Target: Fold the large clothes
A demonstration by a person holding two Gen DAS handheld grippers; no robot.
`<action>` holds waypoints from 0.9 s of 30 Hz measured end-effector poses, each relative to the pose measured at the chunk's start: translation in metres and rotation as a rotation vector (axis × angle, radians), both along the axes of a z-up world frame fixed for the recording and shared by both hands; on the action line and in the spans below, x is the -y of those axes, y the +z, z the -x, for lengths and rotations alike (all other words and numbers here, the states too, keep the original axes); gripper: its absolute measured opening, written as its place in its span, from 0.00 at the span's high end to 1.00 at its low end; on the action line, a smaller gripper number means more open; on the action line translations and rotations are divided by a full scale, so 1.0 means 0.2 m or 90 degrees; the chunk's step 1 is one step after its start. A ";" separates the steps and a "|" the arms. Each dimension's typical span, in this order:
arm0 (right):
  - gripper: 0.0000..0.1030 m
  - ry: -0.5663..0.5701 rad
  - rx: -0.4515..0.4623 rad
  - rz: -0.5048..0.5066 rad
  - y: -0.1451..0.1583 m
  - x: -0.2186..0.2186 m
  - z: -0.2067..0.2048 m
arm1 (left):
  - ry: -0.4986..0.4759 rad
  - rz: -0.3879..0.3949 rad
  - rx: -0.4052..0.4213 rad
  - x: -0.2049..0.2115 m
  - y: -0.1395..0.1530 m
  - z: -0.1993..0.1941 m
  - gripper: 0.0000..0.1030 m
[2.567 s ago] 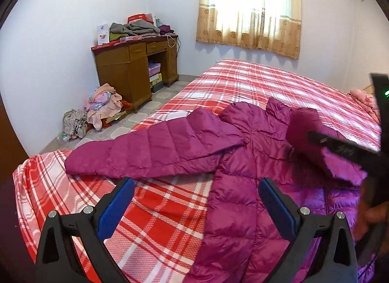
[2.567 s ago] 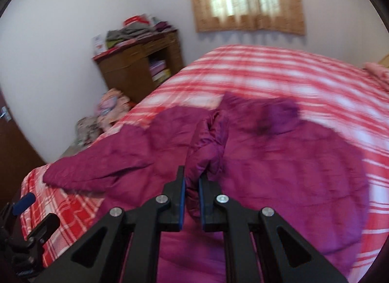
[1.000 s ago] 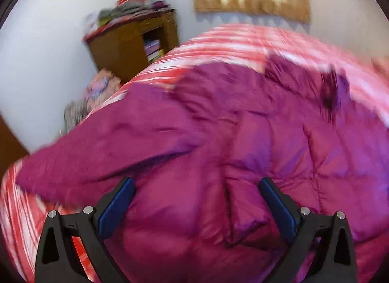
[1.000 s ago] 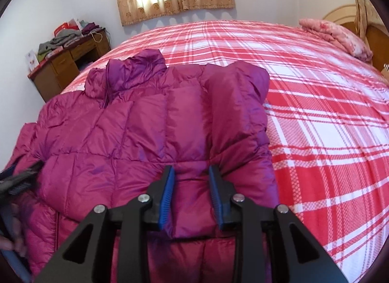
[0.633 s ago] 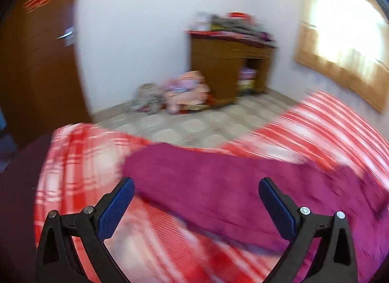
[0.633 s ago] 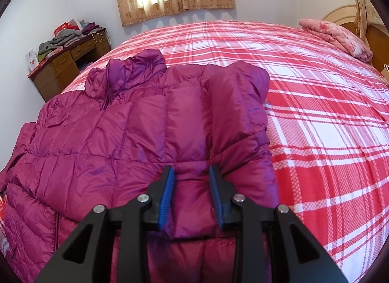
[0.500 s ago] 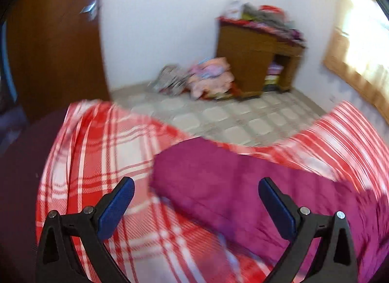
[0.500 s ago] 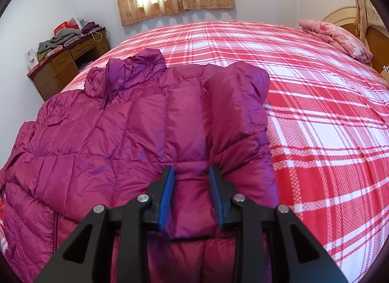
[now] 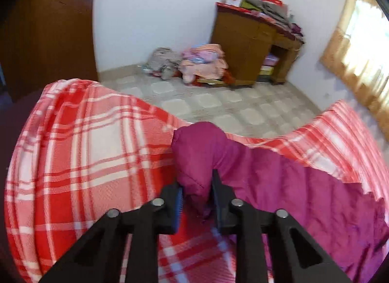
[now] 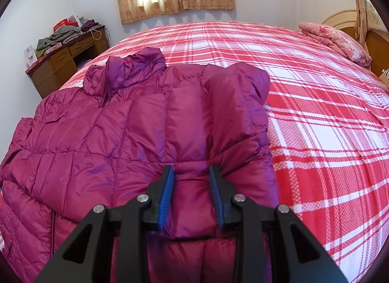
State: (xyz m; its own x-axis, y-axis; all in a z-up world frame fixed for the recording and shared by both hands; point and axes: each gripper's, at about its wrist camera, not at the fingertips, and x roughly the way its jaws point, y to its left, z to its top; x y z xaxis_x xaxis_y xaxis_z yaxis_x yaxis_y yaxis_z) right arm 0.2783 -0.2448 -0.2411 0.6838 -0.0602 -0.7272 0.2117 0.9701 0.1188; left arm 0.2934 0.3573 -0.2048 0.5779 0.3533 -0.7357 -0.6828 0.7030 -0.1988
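A magenta quilted puffer jacket [image 10: 136, 127] lies on the red plaid bed [image 10: 316, 103], collar toward the window. One sleeve [image 10: 238, 103] is folded over the jacket's right side. My right gripper [image 10: 191, 185] is shut on the cuff end of that folded sleeve. In the left wrist view the other sleeve [image 9: 267, 171] stretches across the bed toward the floor side. My left gripper [image 9: 196, 193] is shut on that sleeve's cuff end [image 9: 197, 151].
A wooden desk [image 9: 252, 44] piled with clothes stands by the wall, with a heap of clothes [image 9: 194, 64] on the tiled floor beside it. A brown door [image 9: 48, 27] is at the left. A pink folded blanket [image 10: 338, 39] lies near the headboard.
My left gripper swung left from the jacket body to the outstretched sleeve's end and closed from wide open onto the cuff. The right gripper has stayed still on the folded sleeve.
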 end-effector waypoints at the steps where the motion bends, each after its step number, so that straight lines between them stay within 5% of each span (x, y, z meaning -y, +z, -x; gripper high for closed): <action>1: 0.68 0.000 0.000 -0.001 0.00 0.00 0.00 | -0.005 -0.013 0.003 0.02 0.02 0.00 0.84; 8: 0.68 -0.001 0.005 -0.011 -0.01 0.01 0.00 | -0.152 -0.131 0.139 0.47 0.45 -0.03 0.84; 12: 0.68 -0.001 0.007 -0.018 -0.01 0.02 0.00 | -0.339 -0.187 0.227 1.02 0.66 -0.01 0.84; 16: 0.68 0.000 0.010 -0.027 -0.01 0.03 0.01 | -0.517 -0.193 0.269 1.54 0.68 0.04 0.84; 21: 0.68 0.001 0.016 -0.043 -0.01 0.04 0.01 | -0.660 -0.176 0.220 2.03 0.45 0.09 0.84; 24: 0.67 0.002 0.021 -0.058 -0.01 0.05 0.02 | -0.685 -0.123 0.139 2.12 0.27 0.08 0.84; 27: 0.67 0.003 0.025 -0.070 -0.01 0.06 0.02 | -0.686 -0.044 0.056 2.10 0.13 0.05 0.70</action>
State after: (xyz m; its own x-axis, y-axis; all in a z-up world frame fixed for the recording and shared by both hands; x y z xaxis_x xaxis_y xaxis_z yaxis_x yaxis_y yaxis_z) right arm 0.2745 -0.2572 -0.2438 0.7122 0.0224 -0.7016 0.2000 0.9516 0.2334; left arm 0.2824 -0.0626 -0.1794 0.6586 -0.3332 -0.6747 0.3156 0.9363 -0.1543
